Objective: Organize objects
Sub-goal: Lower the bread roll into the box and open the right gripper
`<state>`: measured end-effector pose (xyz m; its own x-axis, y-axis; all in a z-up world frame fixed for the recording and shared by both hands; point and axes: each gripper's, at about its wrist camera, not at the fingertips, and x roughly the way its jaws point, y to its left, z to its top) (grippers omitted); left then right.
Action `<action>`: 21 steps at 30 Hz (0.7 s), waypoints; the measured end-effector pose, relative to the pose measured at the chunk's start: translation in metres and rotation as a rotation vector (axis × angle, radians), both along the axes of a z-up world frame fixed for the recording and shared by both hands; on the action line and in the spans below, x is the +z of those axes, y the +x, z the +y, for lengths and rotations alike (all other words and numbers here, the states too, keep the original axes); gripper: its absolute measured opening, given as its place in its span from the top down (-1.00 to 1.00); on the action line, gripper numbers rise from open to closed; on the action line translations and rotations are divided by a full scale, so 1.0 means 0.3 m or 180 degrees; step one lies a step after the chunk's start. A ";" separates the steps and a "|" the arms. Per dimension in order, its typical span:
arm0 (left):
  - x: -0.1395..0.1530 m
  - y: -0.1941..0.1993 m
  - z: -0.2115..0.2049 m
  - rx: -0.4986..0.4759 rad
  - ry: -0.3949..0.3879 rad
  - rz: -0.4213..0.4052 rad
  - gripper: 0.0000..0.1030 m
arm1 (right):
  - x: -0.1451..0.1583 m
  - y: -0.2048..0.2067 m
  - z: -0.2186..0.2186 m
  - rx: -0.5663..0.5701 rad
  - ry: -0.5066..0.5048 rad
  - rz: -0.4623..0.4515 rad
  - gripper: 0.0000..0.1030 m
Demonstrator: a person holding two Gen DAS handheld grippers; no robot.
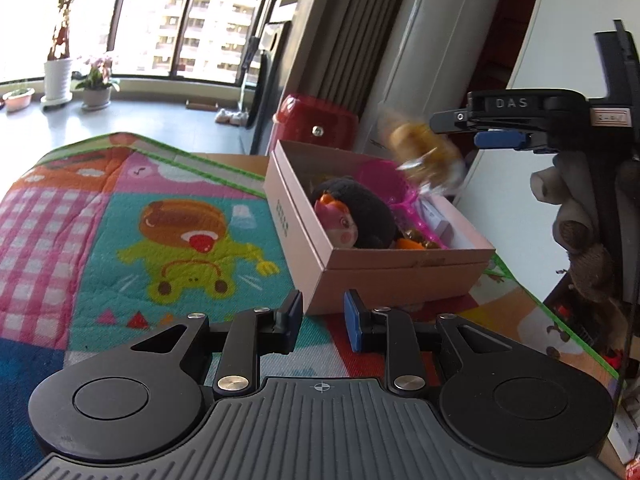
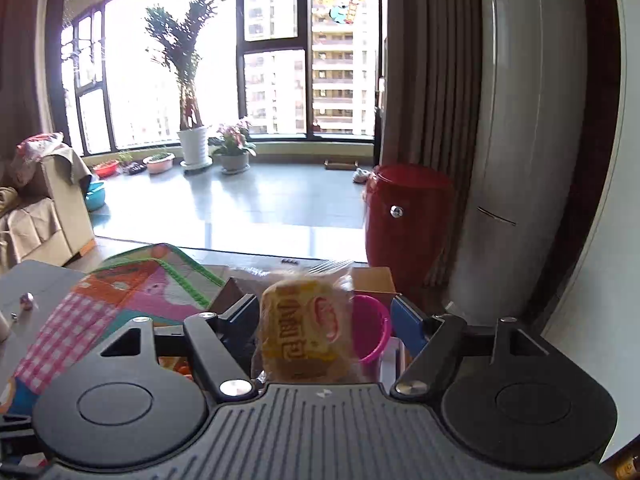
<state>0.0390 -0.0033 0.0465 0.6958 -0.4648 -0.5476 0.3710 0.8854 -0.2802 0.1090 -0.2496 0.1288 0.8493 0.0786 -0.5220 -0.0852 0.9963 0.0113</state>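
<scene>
Left wrist view: colourful quilted play mat [image 1: 120,220] covers the surface; grey tiled floor, potted plants and a tall window [image 1: 168,20] behind. Open pink cardboard box [image 1: 360,272] sits on the mat, holding a black plush toy [image 1: 356,216] and a magenta plastic cup [image 1: 384,178]. Left tongs [image 1: 322,320] are together, nothing between. Yellow wrapped bread packet [image 1: 424,152] (blurred) hangs above the box, beside the right tongs [image 1: 476,130].

Right wrist view: red cylindrical bin [image 2: 404,216] by the curtain. Right tongs [image 2: 324,320] stand apart; packet [image 2: 304,336] lies between them, untouched by the pads.

Red bin [image 2: 408,216] by curtain [image 2: 428,80]; 2 potted plants [image 2: 194,148] at window [image 2: 276,48].
</scene>
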 end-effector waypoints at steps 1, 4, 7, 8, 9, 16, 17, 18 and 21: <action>-0.014 -0.005 0.005 -0.0006 0.0011 0.0023 0.48 | -0.023 0.010 -0.006 -0.0010 -0.0006 0.0082 -0.42; -0.043 -0.002 0.017 0.0029 0.0042 0.0105 0.48 | -0.094 -0.032 -0.037 -0.0033 -0.0052 0.0152 -0.42; -0.055 0.007 0.010 0.0062 0.0004 0.0157 0.48 | -0.154 -0.122 -0.074 -0.0006 -0.0061 0.0221 -0.42; -0.048 0.008 0.004 0.0056 -0.0043 0.0138 0.48 | -0.170 -0.154 -0.083 0.0038 -0.0078 0.0229 -0.42; -0.037 0.011 -0.005 0.0042 -0.0093 0.0108 0.48 | -0.185 -0.186 -0.092 0.0093 -0.0111 0.0226 -0.42; 0.046 0.127 -0.150 0.0207 0.0155 -0.0110 0.34 | -0.288 -0.241 -0.078 0.0189 -0.0510 0.0321 -0.42; 0.043 0.151 -0.159 0.0272 0.0191 -0.0099 0.22 | -0.306 -0.232 -0.076 0.0176 -0.0516 0.0356 -0.40; 0.035 0.175 -0.166 0.0352 0.0285 -0.0034 0.20 | -0.321 -0.223 -0.076 0.0165 -0.0508 0.0375 -0.39; 0.024 0.205 -0.152 0.0421 0.0399 -0.0057 -0.26 | -0.339 -0.190 -0.065 0.0204 -0.0390 0.0414 -0.35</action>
<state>0.1004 -0.0489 0.0536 0.7565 -0.2975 -0.5825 0.2528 0.9543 -0.1590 0.0519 -0.2691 0.0272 0.7692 0.0594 -0.6362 -0.1542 0.9835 -0.0946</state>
